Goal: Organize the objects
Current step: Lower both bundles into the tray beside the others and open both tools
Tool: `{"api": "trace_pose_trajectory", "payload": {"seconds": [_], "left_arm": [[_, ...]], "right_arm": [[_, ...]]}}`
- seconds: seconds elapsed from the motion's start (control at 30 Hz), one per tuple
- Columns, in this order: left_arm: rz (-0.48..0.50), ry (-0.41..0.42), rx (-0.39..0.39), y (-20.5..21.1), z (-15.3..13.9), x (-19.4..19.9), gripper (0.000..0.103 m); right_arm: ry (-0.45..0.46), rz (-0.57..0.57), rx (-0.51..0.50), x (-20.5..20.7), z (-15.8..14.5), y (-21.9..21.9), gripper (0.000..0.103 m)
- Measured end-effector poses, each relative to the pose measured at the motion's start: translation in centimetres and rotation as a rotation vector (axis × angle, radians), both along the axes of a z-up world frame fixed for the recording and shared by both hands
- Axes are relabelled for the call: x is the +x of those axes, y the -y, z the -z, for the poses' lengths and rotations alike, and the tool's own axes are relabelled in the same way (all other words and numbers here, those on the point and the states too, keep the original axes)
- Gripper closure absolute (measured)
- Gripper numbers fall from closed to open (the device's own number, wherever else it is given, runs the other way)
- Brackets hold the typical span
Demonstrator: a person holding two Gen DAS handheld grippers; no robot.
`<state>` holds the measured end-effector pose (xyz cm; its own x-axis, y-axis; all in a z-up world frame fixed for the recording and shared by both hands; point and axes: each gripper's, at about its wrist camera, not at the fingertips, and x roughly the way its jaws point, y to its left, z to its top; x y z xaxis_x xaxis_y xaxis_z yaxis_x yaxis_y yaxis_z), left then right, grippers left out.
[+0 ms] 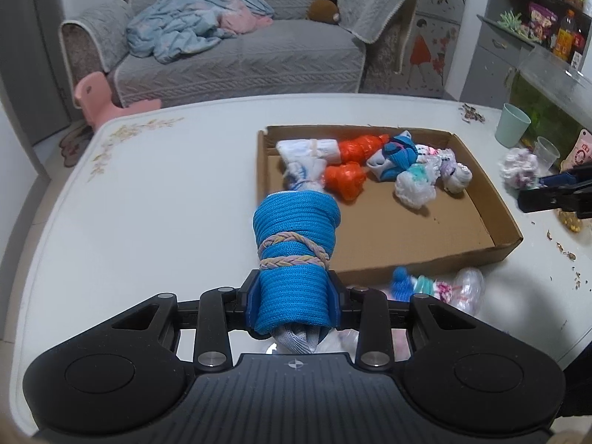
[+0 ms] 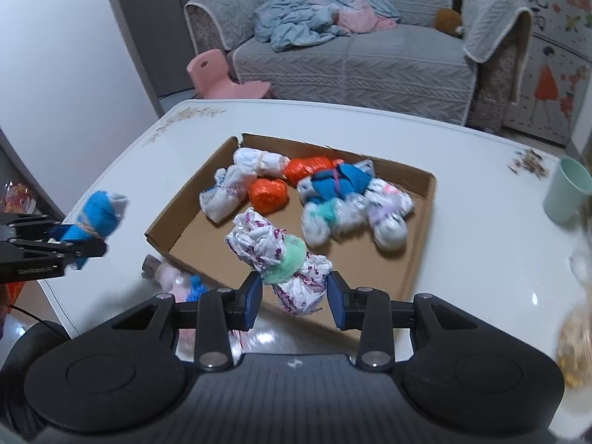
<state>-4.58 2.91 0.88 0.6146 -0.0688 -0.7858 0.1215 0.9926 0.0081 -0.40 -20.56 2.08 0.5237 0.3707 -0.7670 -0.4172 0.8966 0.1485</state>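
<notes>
My left gripper (image 1: 294, 296) is shut on a blue rolled bundle (image 1: 296, 244) tied with a braided band, held above the white table (image 1: 148, 203) just left of a shallow cardboard box (image 1: 507, 238). My right gripper (image 2: 296, 296) is shut on a white-and-purple patterned bundle (image 2: 277, 255) with a green scrunchie, over the box's near edge (image 2: 403, 288). Several tied bundles, white, orange and blue, lie in the box's far half. A few more bundles (image 1: 436, 288) lie on the table by the box's near side. Each gripper shows at the edge of the other's view.
A mint cup (image 2: 568, 192) and a clear plastic cup (image 1: 547, 151) stand on the table right of the box, among scattered crumbs (image 1: 471, 113). Beyond the table are a grey sofa (image 1: 240, 59) with a blanket and a pink child's chair (image 2: 218, 77).
</notes>
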Motion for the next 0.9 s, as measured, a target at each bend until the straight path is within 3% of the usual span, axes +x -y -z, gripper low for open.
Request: {"api": "trace_pose_trajectory", "payload": {"seconds": [0.4,0.9], "left_arm": [[0.049,-0.095,0.001,3.8,3.8,6.9,0.061],[0.071,-0.174,-0.017,4.3,7.2,9.5,0.061]], "right_arm": [[-0.031,-0.127,-0.032,5.7,2.2,-4.9,0.068],[-0.099,-0.165,-0.056,7.9,4.9,-6.6,0.068]]}}
